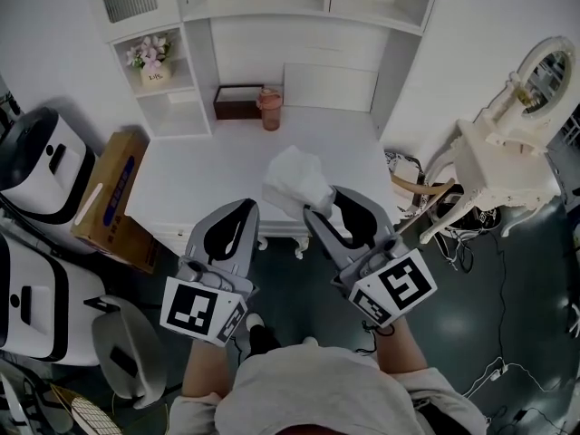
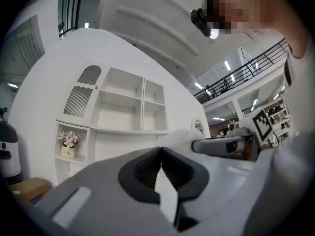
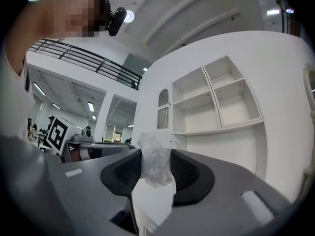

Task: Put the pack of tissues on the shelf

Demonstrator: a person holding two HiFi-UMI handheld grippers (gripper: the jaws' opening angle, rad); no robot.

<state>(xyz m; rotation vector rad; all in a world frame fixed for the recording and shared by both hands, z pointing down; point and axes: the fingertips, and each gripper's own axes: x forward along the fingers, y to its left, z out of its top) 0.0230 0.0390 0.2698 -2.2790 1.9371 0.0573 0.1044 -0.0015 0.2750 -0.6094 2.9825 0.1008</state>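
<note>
A white plastic-wrapped pack of tissues [image 1: 294, 184] hangs over the front edge of the white desk [image 1: 227, 166]; my right gripper [image 1: 328, 205] is shut on its lower end. In the right gripper view the crinkled pack [image 3: 156, 165] sticks up between the dark pads. To its left, my left gripper [image 1: 243, 208] is shut with its pads touching and nothing in it, as the left gripper view [image 2: 160, 151] confirms. The white shelf unit [image 1: 263, 7] rises at the back of the desk, with bare compartments [image 3: 216, 107], well beyond both grippers.
At the desk's back stand a brown box [image 1: 237, 101] and a pink cup [image 1: 270, 109]. A flower pot [image 1: 152, 62] sits in a low left cubby. A cardboard box [image 1: 113, 198] and white appliances [image 1: 41, 166] crowd the left; an ornate white mirror stand [image 1: 507, 161] leans at the right.
</note>
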